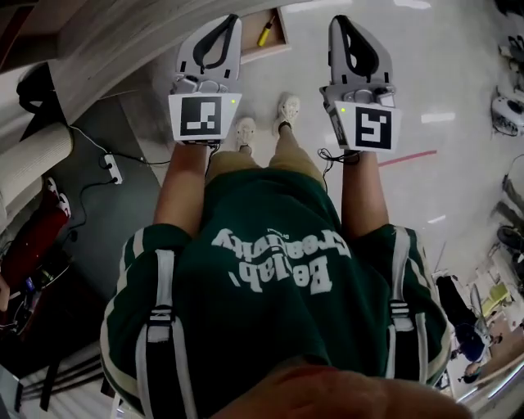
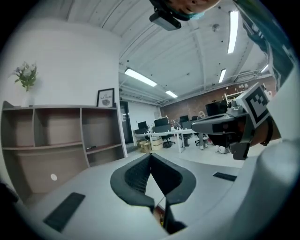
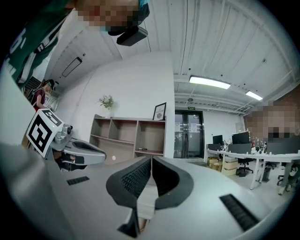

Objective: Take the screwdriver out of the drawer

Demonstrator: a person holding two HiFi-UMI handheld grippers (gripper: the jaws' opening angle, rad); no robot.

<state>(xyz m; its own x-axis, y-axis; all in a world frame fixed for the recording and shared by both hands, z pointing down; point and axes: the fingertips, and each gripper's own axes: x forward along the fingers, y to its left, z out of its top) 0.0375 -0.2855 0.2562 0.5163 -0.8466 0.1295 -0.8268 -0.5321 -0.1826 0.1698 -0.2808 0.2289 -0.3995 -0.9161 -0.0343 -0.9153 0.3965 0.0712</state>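
Shelf unit (image 1: 123, 33) fills the upper left of the head view; the floor (image 1: 442, 74) lies well below the 2 grippers. Drawer (image 1: 266, 56) stands pulled open at the foot of the unit, ahead of the person's shoes (image 1: 288, 110). Left gripper (image 1: 232, 18): jaws pressed together, nothing between them, confirmed in its own view. Right gripper (image 1: 336, 20): jaws likewise together and empty. The 2 grippers are held side by side, apart, and point out level across the room. Screwdriver (image 1: 266, 31): yellow handle, lying inside the drawer close to its left wall, well apart from both grippers, untouched. Task judged not yet started. Risks, judged from this layout: 1) the jaws arrive at the drawer closed and shove the tool instead of straddling it; 2) the tool sits so close to the wall that 1 jaw may have no room to get behind it, so the pinch catches only an edge and the round handle rolls or slips out; 3) the idle gripper, carried so near the working one, knocks the drawer rim on the way down.
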